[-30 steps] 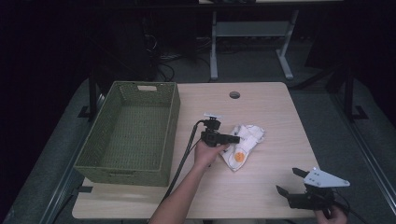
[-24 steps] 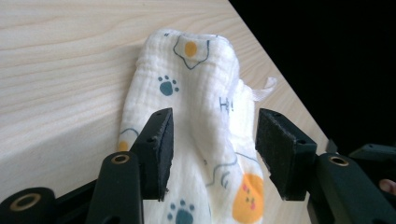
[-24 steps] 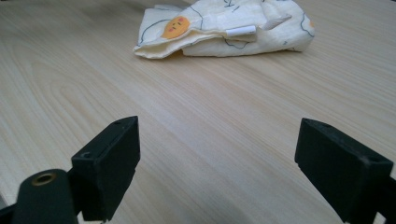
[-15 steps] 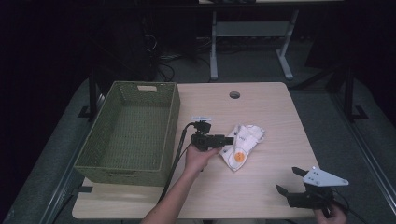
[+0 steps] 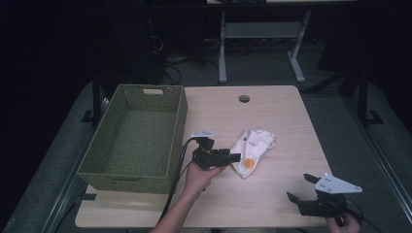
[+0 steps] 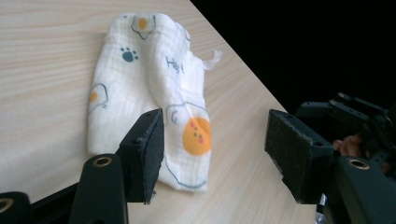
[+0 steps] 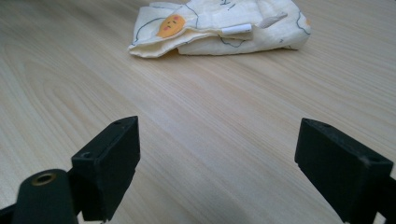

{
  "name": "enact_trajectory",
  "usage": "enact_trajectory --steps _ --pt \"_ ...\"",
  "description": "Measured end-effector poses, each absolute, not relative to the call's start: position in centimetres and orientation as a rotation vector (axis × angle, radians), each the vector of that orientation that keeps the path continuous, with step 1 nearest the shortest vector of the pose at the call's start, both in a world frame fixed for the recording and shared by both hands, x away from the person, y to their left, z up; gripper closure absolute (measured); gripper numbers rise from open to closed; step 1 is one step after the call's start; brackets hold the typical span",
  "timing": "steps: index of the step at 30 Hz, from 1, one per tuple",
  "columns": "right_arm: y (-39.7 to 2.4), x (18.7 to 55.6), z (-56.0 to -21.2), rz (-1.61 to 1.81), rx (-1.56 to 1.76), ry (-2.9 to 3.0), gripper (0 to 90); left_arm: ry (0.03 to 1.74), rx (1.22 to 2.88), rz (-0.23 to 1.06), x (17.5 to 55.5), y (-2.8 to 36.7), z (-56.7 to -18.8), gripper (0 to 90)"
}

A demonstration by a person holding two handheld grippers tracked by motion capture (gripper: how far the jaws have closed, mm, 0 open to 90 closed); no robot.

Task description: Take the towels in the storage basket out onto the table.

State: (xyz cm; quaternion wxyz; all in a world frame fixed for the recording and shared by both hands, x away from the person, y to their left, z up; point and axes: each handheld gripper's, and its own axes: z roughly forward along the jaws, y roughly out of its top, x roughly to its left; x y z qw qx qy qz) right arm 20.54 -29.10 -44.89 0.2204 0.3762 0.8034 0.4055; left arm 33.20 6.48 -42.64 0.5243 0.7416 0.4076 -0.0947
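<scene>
Since the earlier frames the left gripper (image 5: 234, 158) has drawn back from over the folded cloth (image 5: 252, 151) toward the basket side and the near edge, and its jaws have just been opening; nothing sits between them now, though the cloth's near corner lies just beyond the tips. In the left gripper view the pads stand well apart, with the left pad (image 6: 152, 149) overlapping the cloth's (image 6: 149, 88) hem in the picture; whether it touches the fabric is hard to say from this angle. The cloth, white with orange and blue prints, lies flat on the wooden table (image 5: 272, 111), to the right of the green woven basket (image 5: 136, 141) and apart from it, with the left gripper between the two.

The right gripper (image 5: 301, 189) rests far to the cloth's right and nearer the front edge of the table, held by a hand (image 5: 342, 224) at the bottom of the high view. Its jaws are spread wide and empty, and in the right gripper view the cloth (image 7: 219, 25) lies well ahead of them on bare wood.
</scene>
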Motion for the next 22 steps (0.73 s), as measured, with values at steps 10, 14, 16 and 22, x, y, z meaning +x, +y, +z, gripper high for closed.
enact_trajectory --steps 10,14,16,22 --pt "-28.7 20.3 -45.0 1.109 1.035 2.246 13.9 0.927 1.789 -0.253 30.0 8.0 -43.4 32.9" --pt "-28.7 20.3 -45.1 1.101 1.04 2.246 13.9 0.893 1.809 -0.264 28.8 9.0 -43.6 29.7" --pt "-28.8 20.3 -45.1 1.1 1.037 2.244 13.9 0.889 1.805 -0.268 28.2 9.6 -43.9 27.8" --pt "-28.6 20.4 -45.2 1.098 1.04 2.251 13.9 0.837 1.82 -0.257 26.6 10.3 -44.2 27.0"
